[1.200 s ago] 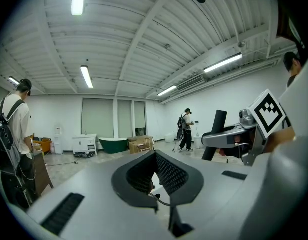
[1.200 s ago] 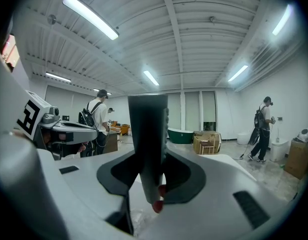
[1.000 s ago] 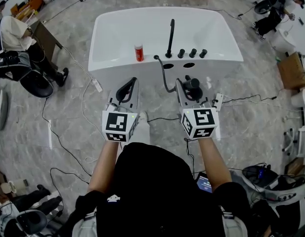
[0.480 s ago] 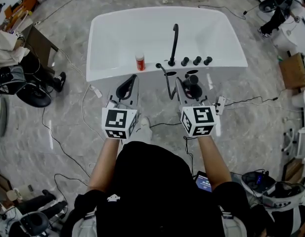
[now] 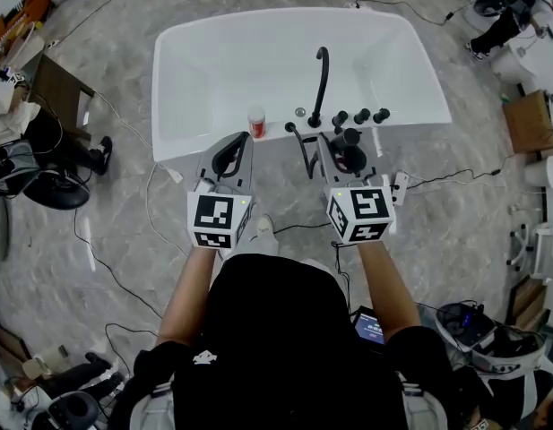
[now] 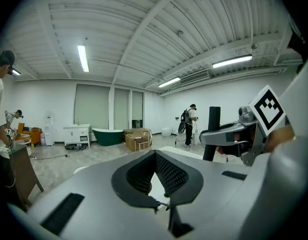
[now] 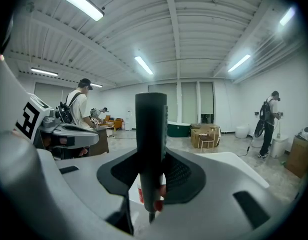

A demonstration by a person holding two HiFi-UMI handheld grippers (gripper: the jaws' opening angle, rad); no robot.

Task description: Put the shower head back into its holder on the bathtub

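Step in hand: carry-in. The black cylindrical shower head is being brought to the white freestanding bathtub and isn't seated yet. The right gripper has its fingers clamped on the handle, which stands upright btwn them, right at the tub's near rim by the black curved faucet & three black knobs. The black hose loops down from the deck. The left gripper is empty, fingers apart w/ nothing btwn them, near a red-and-white bottle on the rim. Can't pick out the holder itself; prob. hidden behind the right gripper. Next move, I'd judge: line the handle's lower end over the holder opening, lower it straight, then let go, minding hose slack. Vs. a sec ago: both grippers were short of the tub, now they're at its rim. Grip unchanged.
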